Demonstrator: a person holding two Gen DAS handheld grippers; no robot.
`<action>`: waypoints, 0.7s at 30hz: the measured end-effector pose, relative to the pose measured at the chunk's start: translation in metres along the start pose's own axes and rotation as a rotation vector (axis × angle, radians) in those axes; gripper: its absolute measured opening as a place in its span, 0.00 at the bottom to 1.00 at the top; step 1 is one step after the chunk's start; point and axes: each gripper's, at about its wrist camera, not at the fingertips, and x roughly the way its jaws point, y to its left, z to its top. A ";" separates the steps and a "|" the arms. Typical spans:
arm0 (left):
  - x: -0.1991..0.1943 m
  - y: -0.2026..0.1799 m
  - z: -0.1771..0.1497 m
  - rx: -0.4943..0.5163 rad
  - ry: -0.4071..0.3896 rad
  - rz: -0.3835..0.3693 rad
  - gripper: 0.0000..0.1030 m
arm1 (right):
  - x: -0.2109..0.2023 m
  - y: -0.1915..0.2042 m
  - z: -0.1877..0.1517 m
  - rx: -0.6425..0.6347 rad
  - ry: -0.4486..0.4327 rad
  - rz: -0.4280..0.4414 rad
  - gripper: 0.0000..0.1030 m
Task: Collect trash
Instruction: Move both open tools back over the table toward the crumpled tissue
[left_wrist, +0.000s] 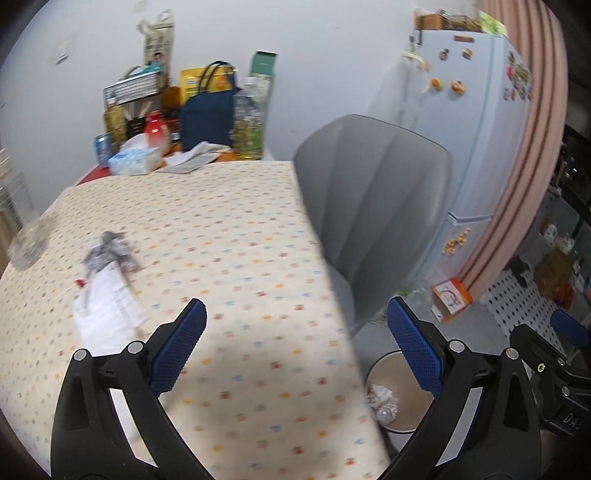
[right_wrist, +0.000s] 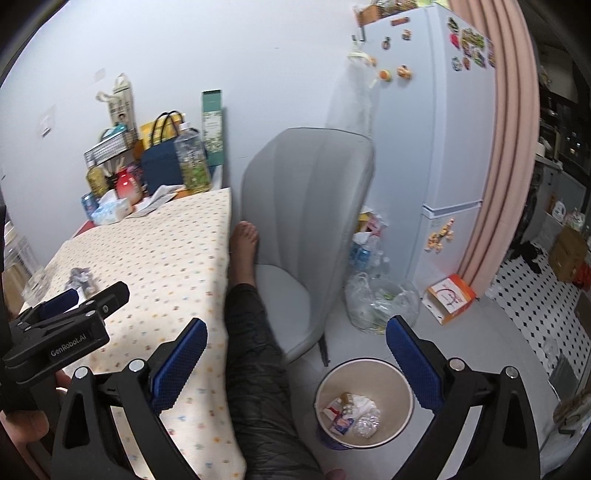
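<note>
A crumpled grey-and-white wrapper with white paper (left_wrist: 107, 284) lies on the dotted tablecloth (left_wrist: 229, 229), left of centre; it shows small in the right wrist view (right_wrist: 82, 277). My left gripper (left_wrist: 295, 325) is open and empty above the table's near right part, to the right of the wrapper. My right gripper (right_wrist: 295, 343) is open and empty, held above the floor beside the table. A round beige trash bin (right_wrist: 364, 402) with several scraps inside stands on the floor below it; it also shows in the left wrist view (left_wrist: 395, 398). An empty clear bottle (left_wrist: 22, 225) lies at the table's left edge.
A grey chair (right_wrist: 306, 221) stands at the table's right side, with a person's leg and bare foot (right_wrist: 243, 266) between. Bags, bottles and a tissue pack (left_wrist: 135, 158) crowd the far table end. A fridge (right_wrist: 436, 147), a clear plastic bag (right_wrist: 380, 302) and an orange box (right_wrist: 450, 297) are on the right.
</note>
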 end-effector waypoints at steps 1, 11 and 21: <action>-0.002 0.007 -0.001 -0.007 -0.002 0.012 0.94 | 0.001 0.006 0.000 -0.007 0.002 0.014 0.92; -0.025 0.075 -0.013 -0.087 -0.019 0.130 0.94 | 0.007 0.068 -0.010 -0.079 0.029 0.131 0.92; -0.037 0.128 -0.028 -0.156 -0.019 0.213 0.94 | 0.014 0.120 -0.019 -0.150 0.066 0.210 0.89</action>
